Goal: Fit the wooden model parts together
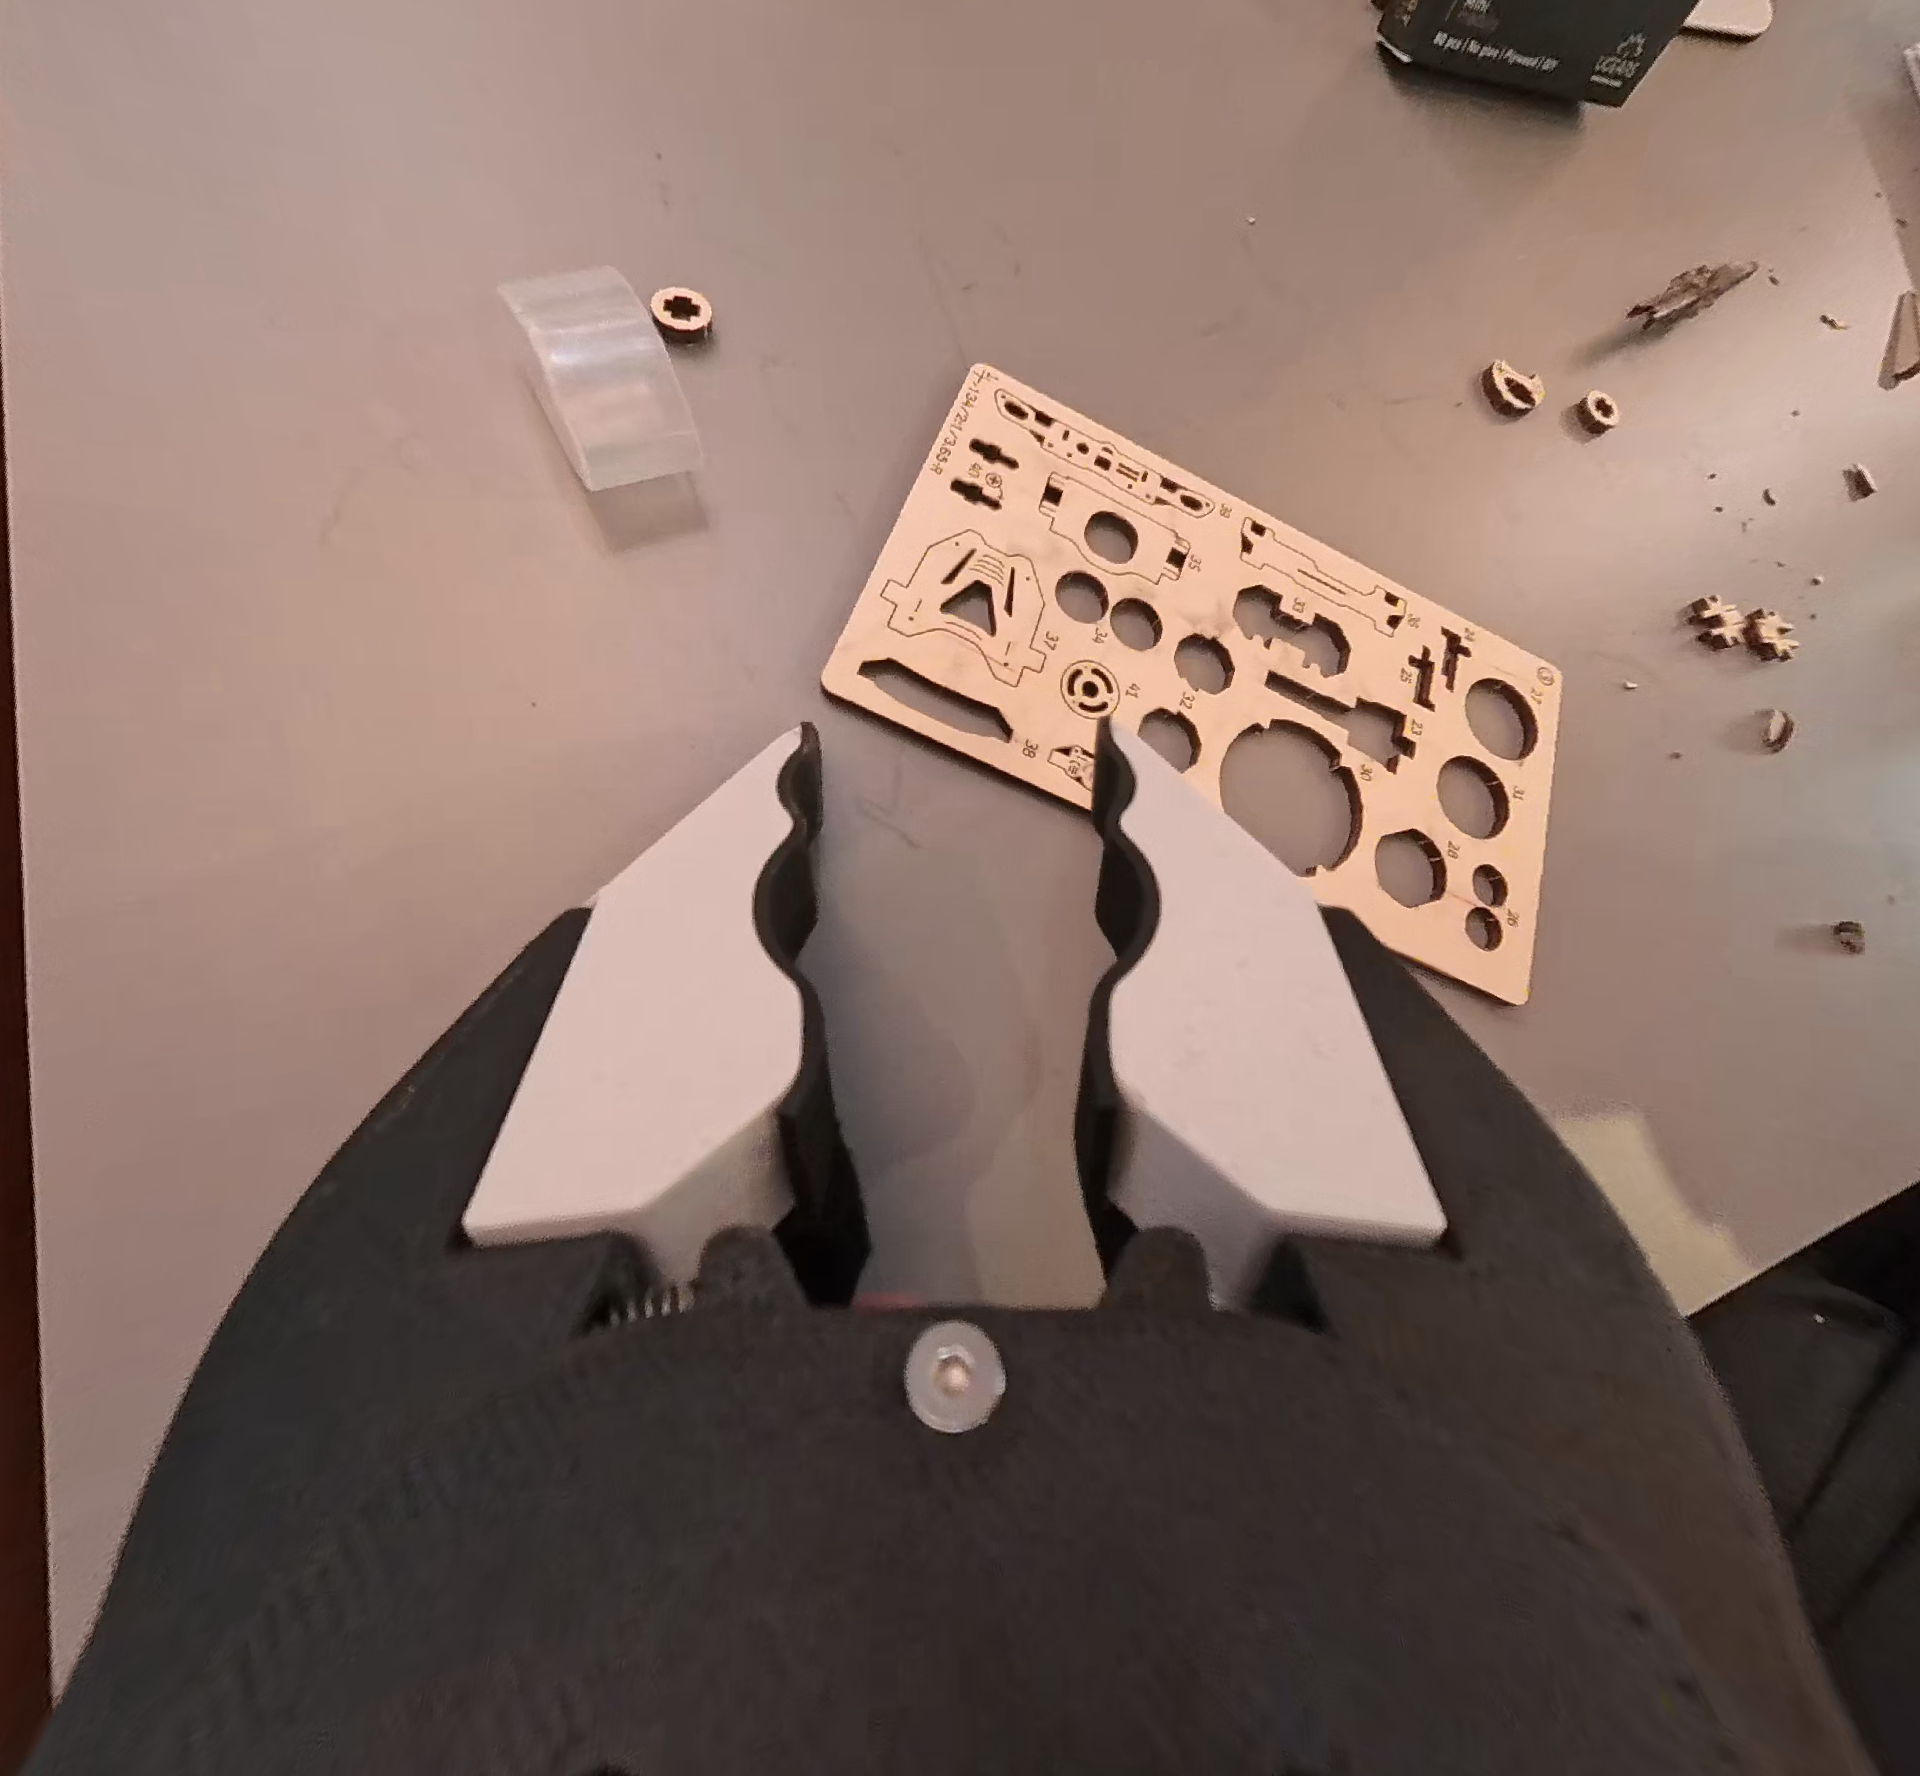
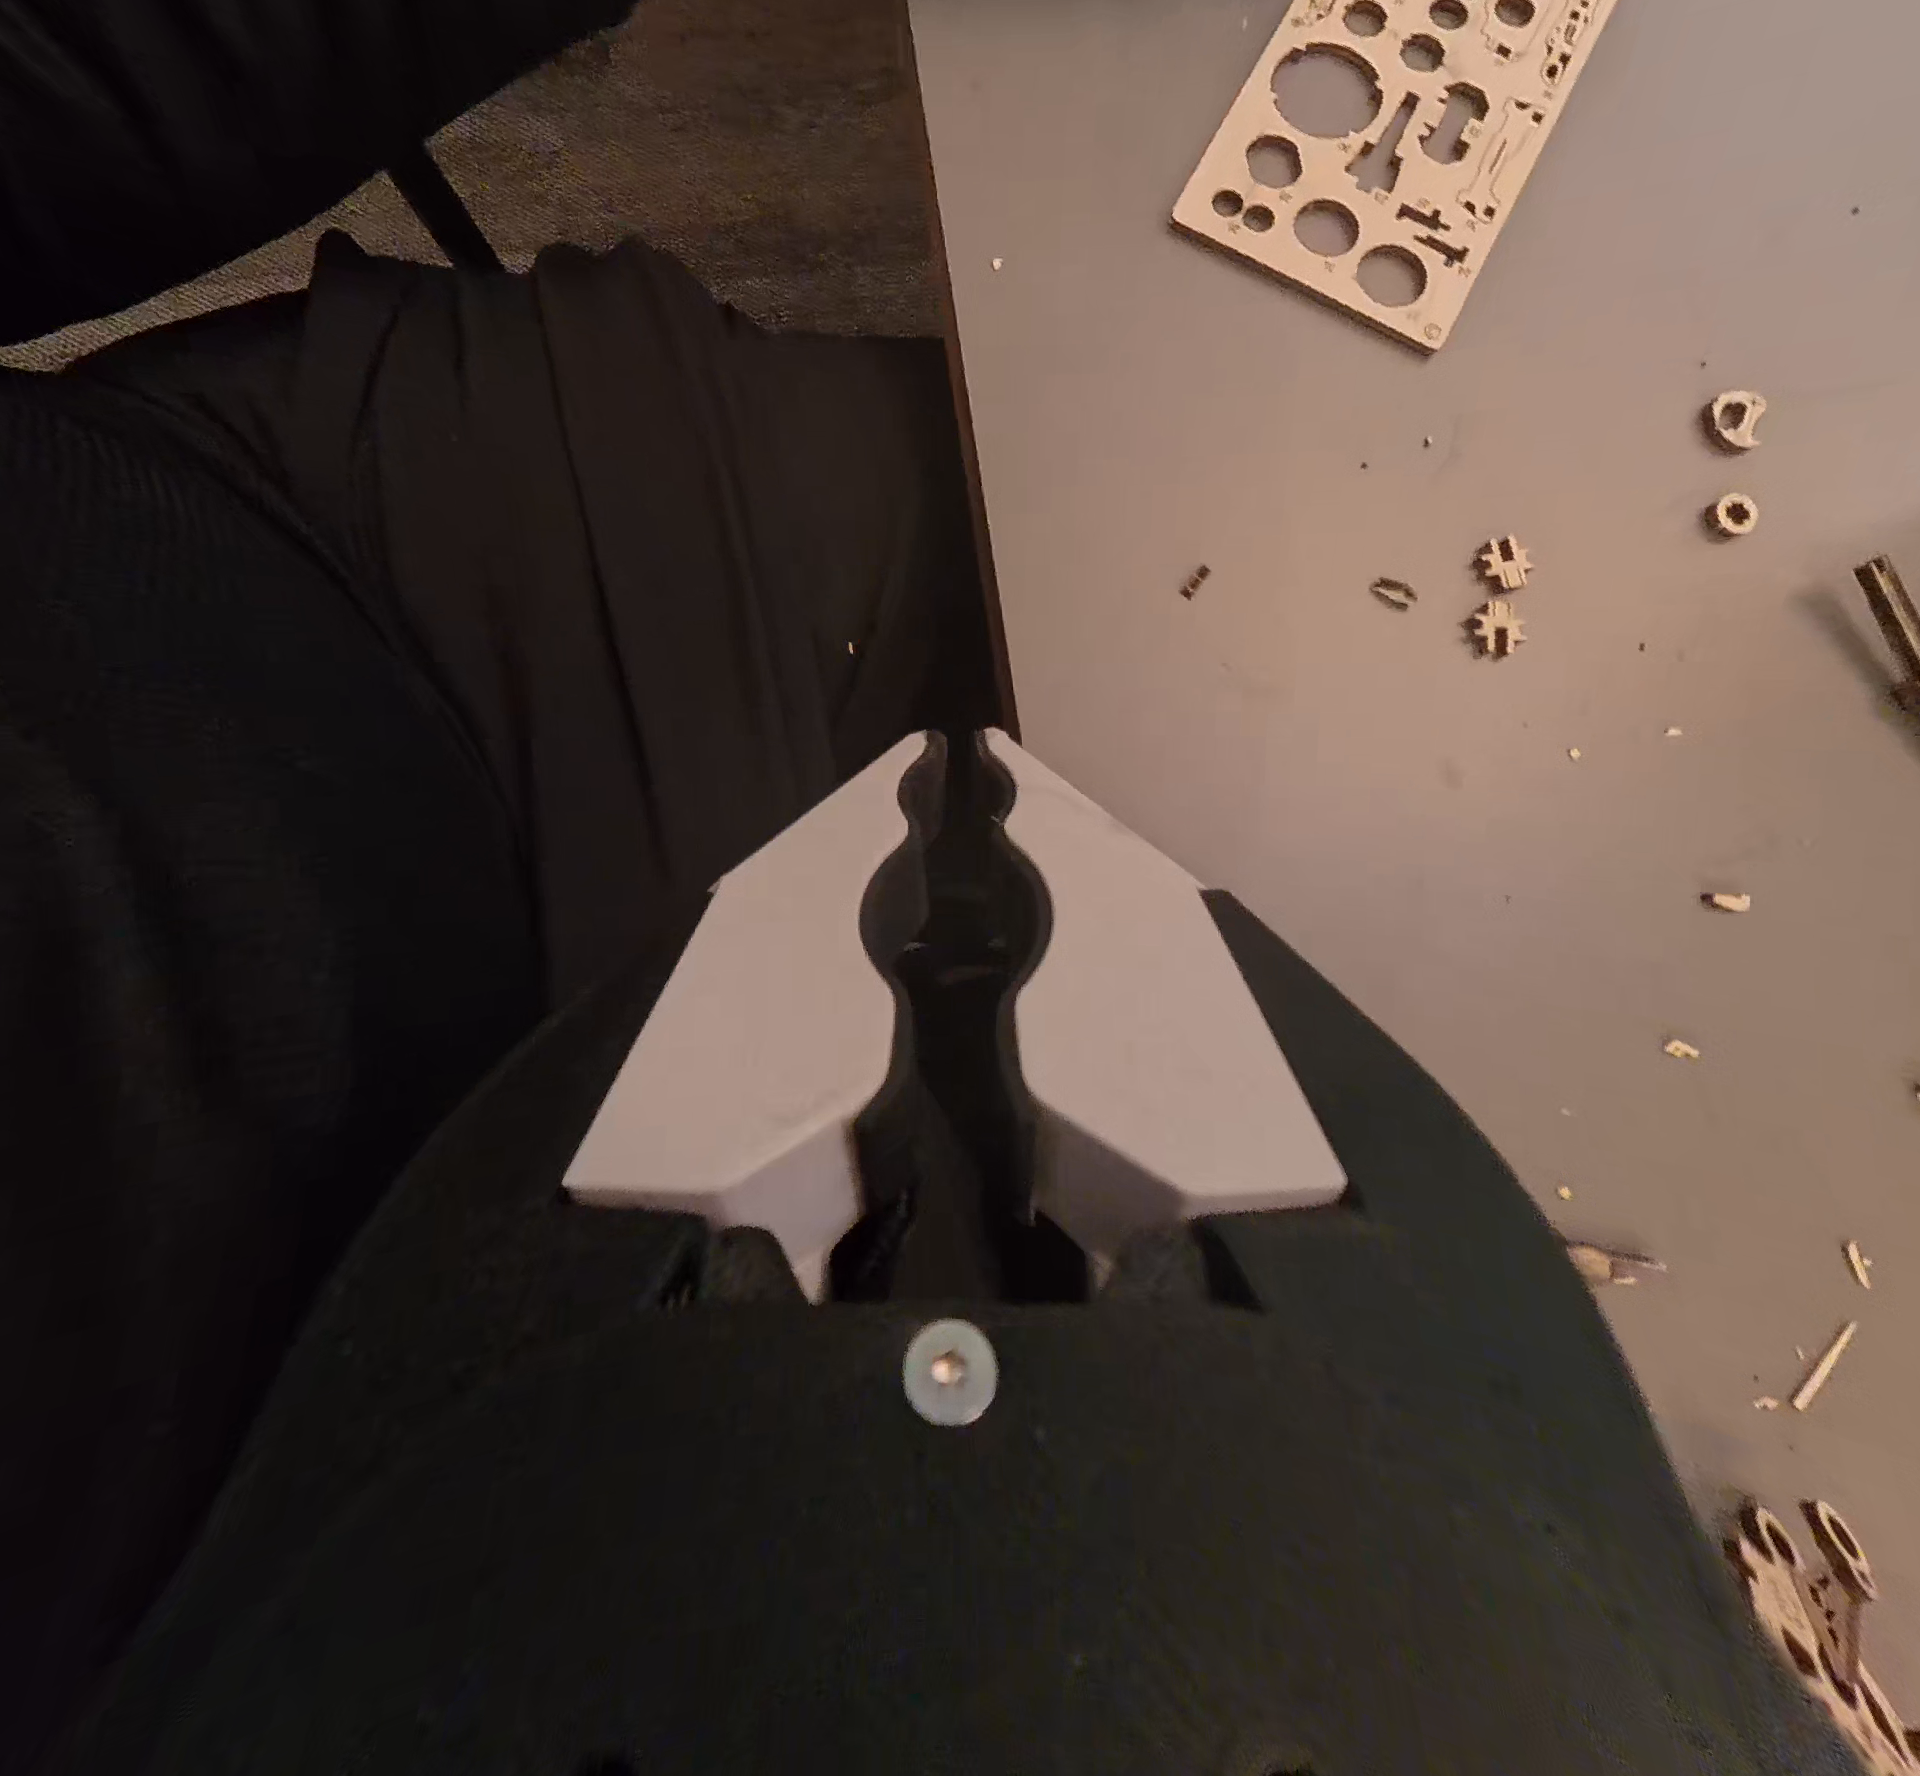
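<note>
The laser-cut wooden parts sheet (image 1: 1195,677) lies flat on the grey table (image 1: 416,116), just ahead and right of your left gripper (image 1: 951,739), whose jaws gape empty (one tip overlaps the sheet's near edge). Your right gripper (image 2: 961,739), pinched closed on nothing, hangs at the table edge, farther off.

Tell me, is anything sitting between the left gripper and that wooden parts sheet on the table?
Nothing visible does. The left gripper is open and empty, with only bare grey table showing between its fingers, and the wooden parts sheet lies flat just ahead. One fingertip already overlaps the sheet's near edge in the left wrist view.
</note>
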A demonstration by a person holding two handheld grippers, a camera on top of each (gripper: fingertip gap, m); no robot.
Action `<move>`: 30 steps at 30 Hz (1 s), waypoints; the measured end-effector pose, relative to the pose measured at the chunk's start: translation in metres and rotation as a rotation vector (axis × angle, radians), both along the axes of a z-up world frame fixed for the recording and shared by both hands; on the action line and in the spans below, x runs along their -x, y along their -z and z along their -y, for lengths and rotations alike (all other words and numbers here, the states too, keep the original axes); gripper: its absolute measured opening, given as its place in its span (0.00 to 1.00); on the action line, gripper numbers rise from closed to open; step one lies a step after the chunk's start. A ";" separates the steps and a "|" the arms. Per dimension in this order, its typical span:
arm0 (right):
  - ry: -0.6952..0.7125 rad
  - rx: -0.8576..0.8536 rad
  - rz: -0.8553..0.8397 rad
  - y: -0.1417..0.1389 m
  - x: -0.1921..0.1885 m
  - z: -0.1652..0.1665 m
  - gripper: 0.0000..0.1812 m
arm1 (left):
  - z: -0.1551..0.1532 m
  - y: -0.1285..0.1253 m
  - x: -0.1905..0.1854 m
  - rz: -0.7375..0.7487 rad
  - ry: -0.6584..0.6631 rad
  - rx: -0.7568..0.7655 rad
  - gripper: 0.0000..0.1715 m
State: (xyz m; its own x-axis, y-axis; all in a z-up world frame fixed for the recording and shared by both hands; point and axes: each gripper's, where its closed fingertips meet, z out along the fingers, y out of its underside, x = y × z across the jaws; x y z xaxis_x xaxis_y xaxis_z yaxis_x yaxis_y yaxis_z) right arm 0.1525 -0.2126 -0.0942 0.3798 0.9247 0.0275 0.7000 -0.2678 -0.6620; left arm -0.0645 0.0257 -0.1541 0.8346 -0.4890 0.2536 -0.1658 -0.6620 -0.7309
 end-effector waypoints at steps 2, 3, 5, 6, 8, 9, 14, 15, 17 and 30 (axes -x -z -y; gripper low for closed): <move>-0.016 -0.007 -0.004 0.000 0.005 0.003 0.01 | -0.001 0.000 0.002 0.012 -0.015 0.008 0.27; -0.027 -0.005 -0.008 0.000 0.007 0.005 0.01 | -0.001 0.000 0.001 0.008 -0.013 0.008 0.27; -0.043 0.003 -0.016 0.002 0.009 0.008 0.01 | -0.002 0.000 0.002 0.004 -0.016 0.007 0.26; -0.049 0.011 -0.018 0.003 0.010 0.010 0.02 | -0.002 0.000 0.001 0.007 -0.018 0.009 0.25; -0.053 0.023 -0.027 0.004 0.010 0.011 0.02 | -0.003 0.001 0.001 0.010 -0.018 0.010 0.25; -0.050 0.028 -0.038 0.003 0.010 0.011 0.02 | -0.003 0.001 0.000 0.009 -0.013 0.010 0.24; -0.026 0.049 -0.106 -0.007 0.009 0.008 0.03 | 0.000 0.002 -0.005 0.008 0.023 0.018 0.19; -0.021 0.050 -0.118 -0.009 0.008 0.007 0.04 | 0.000 0.002 -0.006 0.002 0.028 0.016 0.18; -0.008 0.063 -0.154 -0.013 0.008 0.006 0.06 | 0.001 0.003 -0.008 -0.018 0.045 0.009 0.17; 0.002 0.126 -0.226 -0.016 0.002 0.003 0.07 | 0.008 0.002 -0.061 -0.031 0.159 -0.005 0.21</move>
